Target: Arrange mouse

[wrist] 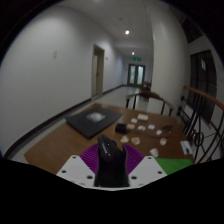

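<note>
A black computer mouse (109, 161) sits between my two fingers, its length running away from me. My gripper (111, 165) is shut on the mouse, the purple pads (92, 158) pressing its two sides. It is held above the near end of a brown wooden table (60, 143). A dark grey mouse mat (93, 119) lies on the table well beyond the fingers, to the left.
Several small white and pale objects (143, 126) lie scattered on the table beyond the fingers, right of the mat. A green item (176, 162) lies at the table's right side. A corridor with doors (134, 75) runs behind the table, a railing (200, 105) at right.
</note>
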Tool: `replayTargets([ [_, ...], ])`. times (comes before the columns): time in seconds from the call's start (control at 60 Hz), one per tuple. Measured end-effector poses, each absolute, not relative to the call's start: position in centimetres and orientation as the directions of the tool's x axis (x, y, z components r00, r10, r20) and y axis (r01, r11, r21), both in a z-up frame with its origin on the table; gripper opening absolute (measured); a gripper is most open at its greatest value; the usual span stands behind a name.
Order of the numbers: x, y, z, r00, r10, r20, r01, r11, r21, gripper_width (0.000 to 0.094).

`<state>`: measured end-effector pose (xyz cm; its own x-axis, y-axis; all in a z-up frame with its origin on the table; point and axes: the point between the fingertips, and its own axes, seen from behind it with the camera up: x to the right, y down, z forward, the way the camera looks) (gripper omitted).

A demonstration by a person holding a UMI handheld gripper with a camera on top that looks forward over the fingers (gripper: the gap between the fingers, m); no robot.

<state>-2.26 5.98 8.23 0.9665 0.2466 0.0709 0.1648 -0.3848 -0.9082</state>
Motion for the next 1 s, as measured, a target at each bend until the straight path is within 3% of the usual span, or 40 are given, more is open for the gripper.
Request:
replayTargets([
  [0.1, 3.0, 4.5, 16.3, 0.978, 0.183, 0.103, 0.152, -0.283, -0.947, 0.0328],
  [0.217, 12.1, 3.8, 19.3, 0.987, 0.038, 0.156, 0.161, -0.263, -0.951, 0.0325],
  [0.283, 15.4, 3.6, 17.0, 0.992, 0.012, 0.123, 0.12, -0.31, -0.943, 0.0324],
  [0.333, 17.0, 3.7, 12.1, 0.994, -0.013, 0.112, 0.099, -0.375, -0.922, 0.0323],
  [0.483, 20.1, 3.3, 3.2, 0.998, -0.043, 0.054, 0.023, -0.529, -0.848, 0.0324],
  [0.6, 20.6, 3.3, -0.5, 0.995, -0.054, 0.086, 0.038, -0.586, -0.81, 0.0327],
  [0.683, 20.8, 3.7, -0.4, 0.992, -0.058, 0.108, 0.056, -0.567, -0.821, 0.0326],
  [0.717, 20.8, 3.7, -0.4, 0.993, -0.063, 0.104, 0.05, -0.571, -0.819, 0.0344],
  [0.867, 20.9, 3.6, -1.0, 0.992, -0.052, 0.112, 0.059, -0.597, -0.8, 0.0606],
  [0.95, 21.2, 2.9, 0.6, 0.992, -0.049, 0.116, 0.064, -0.592, -0.804, 0.0873],
  [1.0, 21.0, 2.1, 1.9, 0.993, -0.044, 0.106, 0.061, -0.58, -0.812, 0.0842],
])
